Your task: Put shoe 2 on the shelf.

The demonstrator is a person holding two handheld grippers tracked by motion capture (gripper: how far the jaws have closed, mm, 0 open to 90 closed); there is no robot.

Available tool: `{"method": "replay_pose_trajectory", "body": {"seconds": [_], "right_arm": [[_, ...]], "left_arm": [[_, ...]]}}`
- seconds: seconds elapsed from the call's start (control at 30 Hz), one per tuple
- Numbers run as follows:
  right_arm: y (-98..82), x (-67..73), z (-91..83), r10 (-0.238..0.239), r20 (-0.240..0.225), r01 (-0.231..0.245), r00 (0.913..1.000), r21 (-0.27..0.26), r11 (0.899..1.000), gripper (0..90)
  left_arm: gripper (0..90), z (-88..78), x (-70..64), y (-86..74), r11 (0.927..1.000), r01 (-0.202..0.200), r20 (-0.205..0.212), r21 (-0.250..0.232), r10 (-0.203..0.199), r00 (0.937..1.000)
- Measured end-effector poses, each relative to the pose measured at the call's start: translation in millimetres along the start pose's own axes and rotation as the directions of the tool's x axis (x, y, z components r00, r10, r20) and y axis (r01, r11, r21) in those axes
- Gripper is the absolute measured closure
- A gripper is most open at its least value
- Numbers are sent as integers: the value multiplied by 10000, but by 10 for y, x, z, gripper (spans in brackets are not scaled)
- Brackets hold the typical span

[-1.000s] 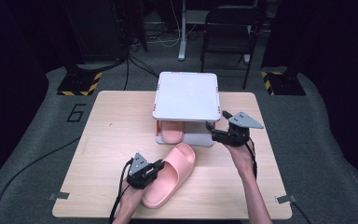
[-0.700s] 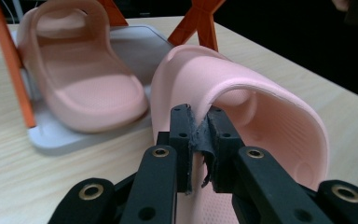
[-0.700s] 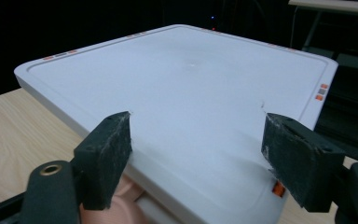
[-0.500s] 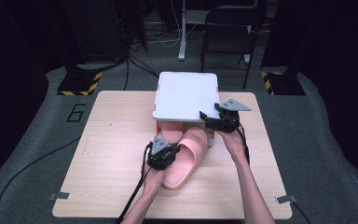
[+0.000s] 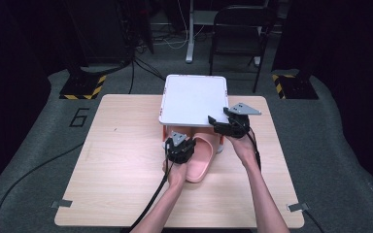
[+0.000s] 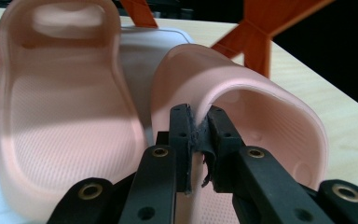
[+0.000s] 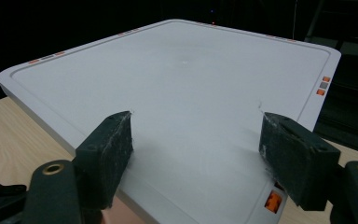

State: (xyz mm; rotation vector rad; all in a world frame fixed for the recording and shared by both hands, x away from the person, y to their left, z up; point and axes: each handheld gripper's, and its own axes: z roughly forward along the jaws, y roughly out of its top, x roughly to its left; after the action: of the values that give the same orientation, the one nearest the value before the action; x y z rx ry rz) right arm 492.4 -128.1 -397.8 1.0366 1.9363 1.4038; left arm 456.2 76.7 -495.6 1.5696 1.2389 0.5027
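High view: a wooden table (image 5: 126,160) carries, at the middle of its far edge, a small two-level rack (image 5: 193,99) with a white top shelf on orange legs, and the work in hand looks like stowing a pair of pink slippers on the white lower tray under that shelf. The person's forearms come in from the near edge. The left gripper (image 5: 179,148) is pressed together on the side rim of a pink slipper (image 5: 201,160), whose toe end is already tucked under the front edge of the shelf while its heel rests on the table, just in front of the rack; gripping the thin rim gives a firm hold for sliding it in flat. In the left gripper view the second slipper (image 6: 60,107) already lies sole-down on the lower tray (image 6: 140,56), so the held one is probably being lined up just beside it. The right gripper (image 5: 223,127) hovers with its jaws spread and nothing between them at the near right corner of the top shelf, likely ready to steady the rack. The held slipper is a soft, matte slide with a broad arched strap and a finely dotted footbed.
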Motion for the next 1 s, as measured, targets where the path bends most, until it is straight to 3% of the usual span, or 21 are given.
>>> {"method": "replay_pose_trajectory", "body": {"seconds": [0.1, 0.17, 0.23, 0.27, 0.3, 0.4, 0.43, 0.5, 0.53, 0.57, 0.63, 0.7, 0.73, 0.8, 0.83, 0.87, 0.97, 1.0], "right_arm": [[0, 1, 3, 0, -11, 0, 10000, -12, 10000, 253], [-2, 0, 3, -27, -20, 27, 10000, -19, 10000, 253], [1, -6, -2, -38, -32, 38, 10000, 16, 10000, 253], [0, -3, -2, -6, -32, 6, 10000, 19, 10000, 252], [-1, -2, 0, -12, -32, 12, 10000, 7, 10000, 252], [0, 0, 0, -15, -26, 15, 10000, 15, 10000, 252], [0, 2, 1, -32, 7, 32, 10000, -14, 10000, 253], [0, 5, 3, -22, 11, 23, 10000, -25, 10000, 253], [2, 10, 0, -5, 42, 5, 10000, 20, 10000, 253], [1, 11, 0, 3, 53, -3, 10000, -11, 10000, 252], [1, 9, -4, -35, 72, 34, 10000, 15, 10000, 253], [0, 1, -1, -135, 69, 135, 9999, -27, 9999, 252], [0, 1, 1, -153, 64, 153, 9999, -32, 9999, 253], [2, 6, 0, -129, 84, 129, 9999, 15, 9999, 253], [3, 4, 1, -189, 85, 189, 9998, 10, 9998, 253], [2, 4, 1, -172, 79, 172, 9998, -19, 9999, 253], [3, 1, -4, -171, 73, 170, 9998, 25, 9999, 253], [4, 1, -3, -173, 69, 173, 9998, 22, 9998, 253]], "left_arm": [[808, 59, -4, 2, 9997, 172, -309, -162, -177, 9994], [742, 53, 23, 21, 9993, 180, -257, -316, -188, 9995], [701, 20, 50, 50, 9990, -370, -132, -250, 367, 9992], [664, 2, 76, 58, 9981, -554, 176, -260, 559, 9983], [626, -31, 103, 72, 9964, -822, 459, -187, 830, 9955], [552, -184, 198, 81, 9837, -1776, 645, -299, 1792, 9817], [531, -236, 243, 80, 9824, -1847, 954, -262, 1864, 9778], [490, -332, 327, 71, 9755, -2184, 1556, -274, 2200, 9630], [468, -388, 369, 68, 9702, -2408, 1996, -254, 2409, 9498], [449, -439, 405, 55, 9602, -2775, 2352, -330, 2773, 9315], [398, -543, 445, 23, 9376, -3468, 3122, -230, 3363, 8885], [340, -630, 482, -20, 9147, -4031, 3596, -282, 3856, 8497], [305, -658, 497, -42, 9140, -4051, 3898, -237, 3816, 8381], [242, -711, 530, -88, 9070, -4210, 4539, -129, 3804, 8058], [229, -736, 524, -121, 9056, -4238, 4736, -147, 3796, 7947], [215, -761, 520, -147, 8909, -4531, 4946, -307, 4075, 7677], [217, -817, 453, -221, 8563, -5094, 5643, -848, 4626, 6838], [218, -817, 418, -243, 8427, -5300, 5748, -947, 4810, 6620]]}}
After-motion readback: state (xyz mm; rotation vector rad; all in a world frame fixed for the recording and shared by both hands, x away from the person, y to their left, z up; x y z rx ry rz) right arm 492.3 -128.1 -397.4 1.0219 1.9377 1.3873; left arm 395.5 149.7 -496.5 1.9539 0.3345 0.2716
